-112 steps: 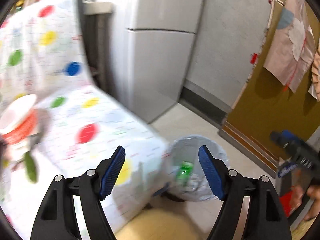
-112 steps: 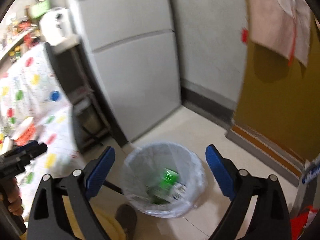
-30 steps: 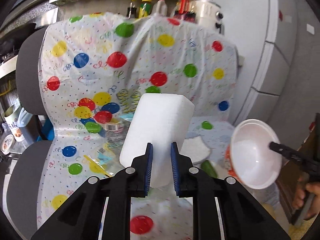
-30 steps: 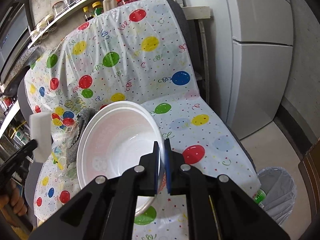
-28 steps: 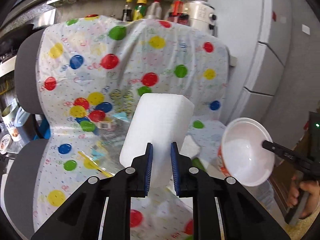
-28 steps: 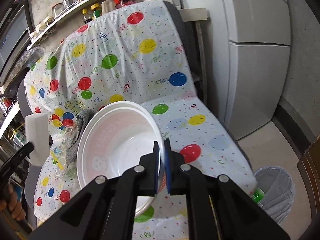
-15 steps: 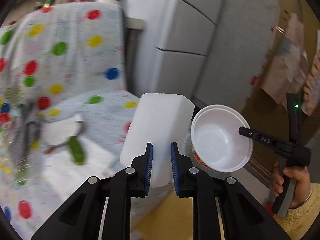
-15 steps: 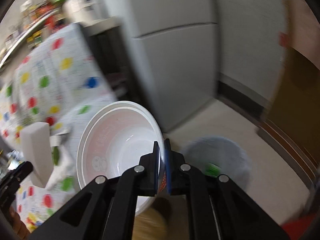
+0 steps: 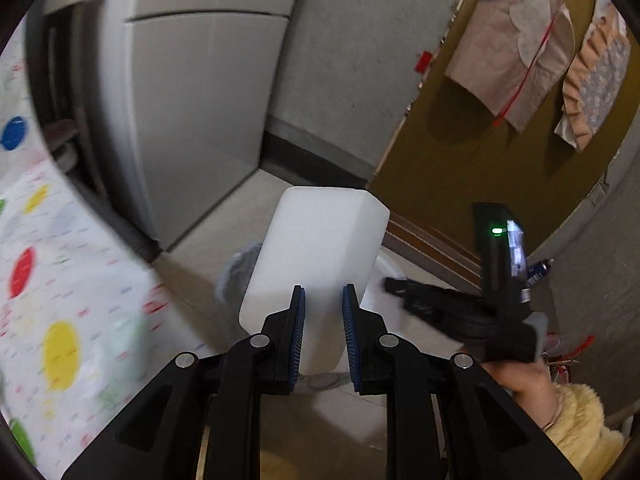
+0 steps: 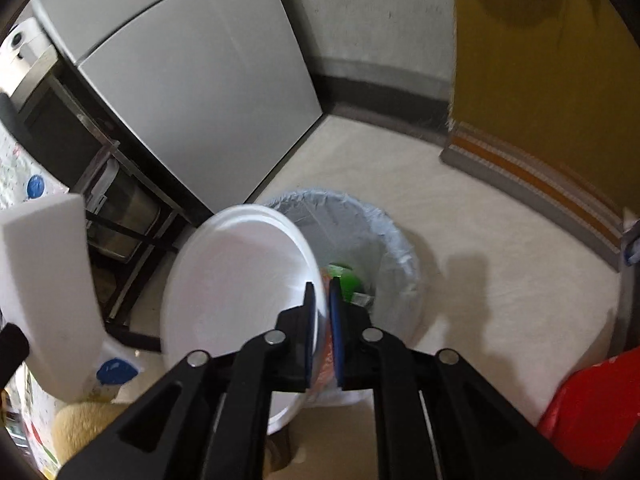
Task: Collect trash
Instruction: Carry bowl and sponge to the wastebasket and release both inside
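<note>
Hanging over the near-left side of the lined trash bin [image 10: 360, 236], the white disposable bowl [image 10: 236, 280] is pinched by its rim in the right gripper [image 10: 320, 320], whose jaws are closed narrowly on the thin wall. Green packaging [image 10: 344, 276] already lies inside the bin. To the bowl's left, the white foam block [image 9: 320, 248] is clamped between the blue pads of the left gripper [image 9: 322, 320], jaws squeezed onto its lower part, and it stands upright; in the left wrist view it hides most of the bin behind it.

A second ago both grippers faced the balloon-print cover [image 9: 60, 300] with the same two items held; half a second ago they were swinging round toward the fridge [image 10: 192, 80] and floor. Now the cover has slipped to the left edge and the bin sits directly below the bowl. So the carry looks nearly finished, and release is probably next. The bowl appears closer to the opening than the block, which sits further left and near, so it would likely need to travel right before its jaws open. A tilted bowl could catch the liner's rim.
</note>
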`<act>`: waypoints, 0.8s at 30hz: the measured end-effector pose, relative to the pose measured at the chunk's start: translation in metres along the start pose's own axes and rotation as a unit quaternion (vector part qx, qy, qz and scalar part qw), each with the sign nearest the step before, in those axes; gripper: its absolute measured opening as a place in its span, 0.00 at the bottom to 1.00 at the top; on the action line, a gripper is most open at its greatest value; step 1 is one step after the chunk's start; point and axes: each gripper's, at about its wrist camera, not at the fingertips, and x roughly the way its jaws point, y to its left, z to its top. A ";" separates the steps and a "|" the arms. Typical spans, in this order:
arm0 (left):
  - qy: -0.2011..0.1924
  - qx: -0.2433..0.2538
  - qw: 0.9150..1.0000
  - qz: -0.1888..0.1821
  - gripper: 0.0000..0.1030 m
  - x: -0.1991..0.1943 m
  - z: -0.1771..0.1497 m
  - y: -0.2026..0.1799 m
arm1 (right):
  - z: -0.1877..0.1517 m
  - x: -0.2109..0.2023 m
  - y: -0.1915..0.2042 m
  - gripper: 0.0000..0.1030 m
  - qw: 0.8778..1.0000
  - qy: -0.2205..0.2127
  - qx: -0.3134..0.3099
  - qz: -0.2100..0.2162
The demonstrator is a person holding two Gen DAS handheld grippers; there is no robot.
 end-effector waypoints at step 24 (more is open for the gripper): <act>-0.052 -0.028 0.987 0.152 0.76 -0.063 -0.017 0.049 | -0.019 -0.129 0.047 0.51 0.987 -0.132 -0.093 -0.001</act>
